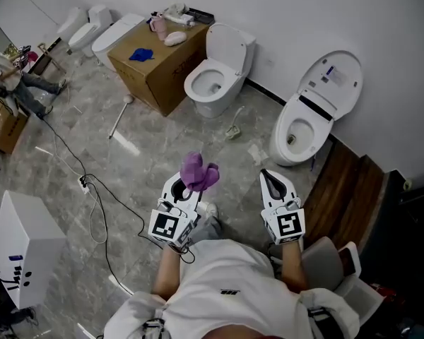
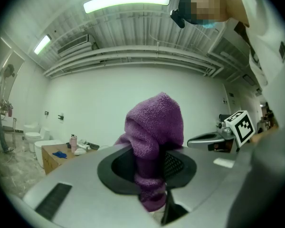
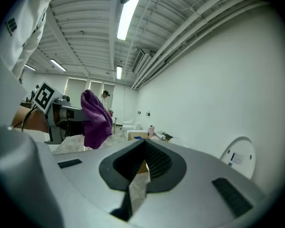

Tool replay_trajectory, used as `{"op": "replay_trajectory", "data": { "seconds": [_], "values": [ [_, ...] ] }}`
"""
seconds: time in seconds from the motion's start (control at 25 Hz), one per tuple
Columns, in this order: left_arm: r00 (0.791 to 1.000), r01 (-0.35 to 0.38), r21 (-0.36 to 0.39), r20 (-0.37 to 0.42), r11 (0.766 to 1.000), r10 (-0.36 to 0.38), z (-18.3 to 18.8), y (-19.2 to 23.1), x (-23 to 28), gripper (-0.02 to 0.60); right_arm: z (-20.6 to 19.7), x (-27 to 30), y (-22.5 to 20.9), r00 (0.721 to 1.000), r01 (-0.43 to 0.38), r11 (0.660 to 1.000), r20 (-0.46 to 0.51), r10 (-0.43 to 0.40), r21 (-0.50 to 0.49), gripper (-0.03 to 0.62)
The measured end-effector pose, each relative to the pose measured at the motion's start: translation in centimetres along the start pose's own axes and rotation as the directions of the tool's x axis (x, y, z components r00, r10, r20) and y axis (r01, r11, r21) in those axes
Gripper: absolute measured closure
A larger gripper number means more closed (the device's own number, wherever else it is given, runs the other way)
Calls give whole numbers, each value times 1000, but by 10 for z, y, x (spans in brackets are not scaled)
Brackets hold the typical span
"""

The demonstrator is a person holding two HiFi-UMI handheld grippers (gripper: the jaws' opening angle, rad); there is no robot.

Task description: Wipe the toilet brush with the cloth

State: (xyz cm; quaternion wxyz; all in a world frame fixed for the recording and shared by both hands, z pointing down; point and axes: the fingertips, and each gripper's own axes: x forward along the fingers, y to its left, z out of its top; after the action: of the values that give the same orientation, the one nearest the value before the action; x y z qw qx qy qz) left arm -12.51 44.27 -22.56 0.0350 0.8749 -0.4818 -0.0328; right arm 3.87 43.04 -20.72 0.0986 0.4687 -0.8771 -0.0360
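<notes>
Left tool (image 2: 152, 171) is clenched on the purple cloth (image 2: 154, 127). It's soft terry that flops over the top, light and grippy, pinched low on a bunched fold. Right tool (image 3: 141, 167) is closed on nothing. The brush (image 1: 119, 119) lies on the floor (image 1: 162, 143) by the cardboard box (image 1: 162, 76), well away from both tools. Looks light and stiff, so I'd grab the thin handle midway. The box has a pink bottle (image 1: 158, 25) and blue rag (image 1: 141, 54) on top. The toilet (image 1: 219, 103) beside it stands open, bowl seemingly empty.
</notes>
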Motion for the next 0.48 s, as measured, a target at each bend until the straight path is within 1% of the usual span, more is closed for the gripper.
{"op": "replay_trajectory", "data": {
  "seconds": [0.12, 0.28, 0.48],
  "values": [
    [1000, 10, 3, -6, 1000, -10, 1, 29, 22, 488, 1, 34, -5, 1000, 3, 1000, -11, -3, 1, 599],
    [1000, 27, 13, -10, 1000, -27, 2, 67, 49, 488, 2, 76, -15, 999, 30, 1000, -27, -30, 8, 599],
    [999, 49, 6, -13, 999, -49, -1, 105, 77, 488, 7, 120, -20, 999, 42, 999, -25, -42, 9, 599]
  ]
}}
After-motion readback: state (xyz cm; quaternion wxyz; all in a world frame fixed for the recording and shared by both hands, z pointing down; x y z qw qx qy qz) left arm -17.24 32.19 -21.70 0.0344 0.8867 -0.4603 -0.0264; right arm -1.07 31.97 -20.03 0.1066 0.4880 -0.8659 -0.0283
